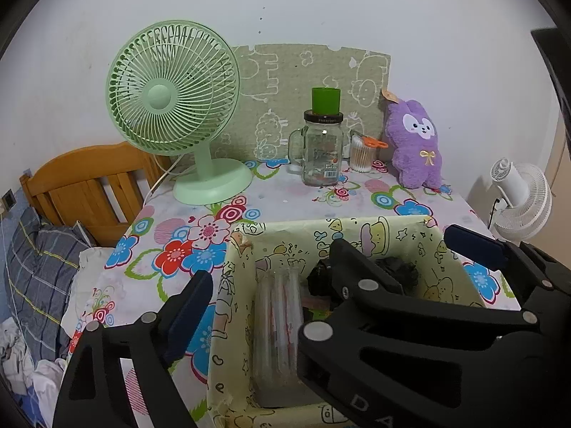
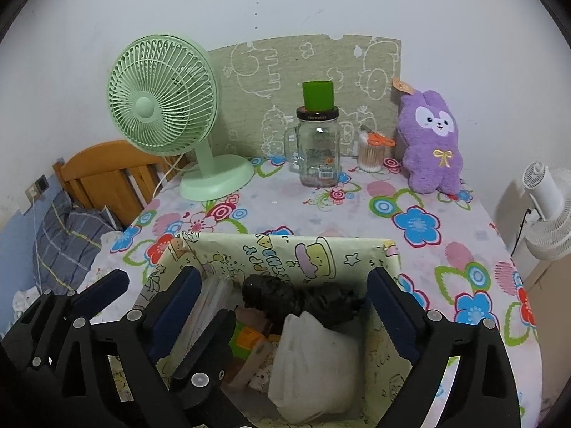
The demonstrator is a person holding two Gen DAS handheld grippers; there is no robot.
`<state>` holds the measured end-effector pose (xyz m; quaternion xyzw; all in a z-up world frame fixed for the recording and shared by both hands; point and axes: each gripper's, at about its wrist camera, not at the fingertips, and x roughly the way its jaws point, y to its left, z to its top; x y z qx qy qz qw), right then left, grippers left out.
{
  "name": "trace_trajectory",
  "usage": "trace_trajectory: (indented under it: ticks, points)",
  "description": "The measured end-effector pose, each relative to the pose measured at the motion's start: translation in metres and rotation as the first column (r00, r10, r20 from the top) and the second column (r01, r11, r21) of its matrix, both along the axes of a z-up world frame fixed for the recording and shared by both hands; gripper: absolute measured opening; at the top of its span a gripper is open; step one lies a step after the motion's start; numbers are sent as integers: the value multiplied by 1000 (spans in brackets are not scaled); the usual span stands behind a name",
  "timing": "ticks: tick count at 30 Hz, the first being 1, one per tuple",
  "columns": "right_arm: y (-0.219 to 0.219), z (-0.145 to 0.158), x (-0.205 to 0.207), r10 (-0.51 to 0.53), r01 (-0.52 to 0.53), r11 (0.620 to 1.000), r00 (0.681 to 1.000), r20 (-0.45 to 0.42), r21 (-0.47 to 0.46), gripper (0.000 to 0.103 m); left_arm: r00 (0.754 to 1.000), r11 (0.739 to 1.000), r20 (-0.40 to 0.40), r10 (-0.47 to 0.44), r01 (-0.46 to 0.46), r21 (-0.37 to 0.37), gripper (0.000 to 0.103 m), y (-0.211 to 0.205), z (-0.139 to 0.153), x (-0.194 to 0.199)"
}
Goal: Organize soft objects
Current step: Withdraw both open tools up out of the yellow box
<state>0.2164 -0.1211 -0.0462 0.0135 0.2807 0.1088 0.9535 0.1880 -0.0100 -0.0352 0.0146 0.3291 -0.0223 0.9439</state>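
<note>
White soft bundle point(image 2: 310, 360) lies in patterned box point(image 2: 321, 249); purple plush point(image 2: 430, 146) upright behind.

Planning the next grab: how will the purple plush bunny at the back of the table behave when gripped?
The purple plush bunny looks furry and stuffed, so it will probably squash between the fingers and feel light. It stands upright against the wall, so a push would likely topple it rather than slide it.

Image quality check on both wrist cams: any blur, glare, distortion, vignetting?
Left wrist: sharp, even soft light, strong fisheye bend at the table edge, black corners, a small glint on the glass jar. Right wrist: same flat lighting and black corners; the white bag in the box looks slightly soft.
</note>
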Motion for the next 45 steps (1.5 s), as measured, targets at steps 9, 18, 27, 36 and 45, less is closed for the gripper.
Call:
trace_trajectory:
  ticks: [9,18,27,36,45]
  points:
    - [-8,10,-15,-21,21,1000,1000,23,-1,98,1000,1000,26,-10,10,-5,95,-5,10,-12]
    - [-17,20,-37,-45,45,999,998,51,-5,100,998,1000,53,-15,15,-4,98,-11,21,-28]
    - [-19,31,-56,-57,59,998,995,76,-20,103,997,1000,72,-10,11,-11,101,-13,30,-45]
    - [-23,40,-79,-65,67,998,992,106,-21,103,996,1000,87,-18,20,-18,102,-15,39,-63]
    - [-27,48,-102,-64,67,998,989,135,-16,103,995,999,96,-25,29,-34,103,-16,47,-81]
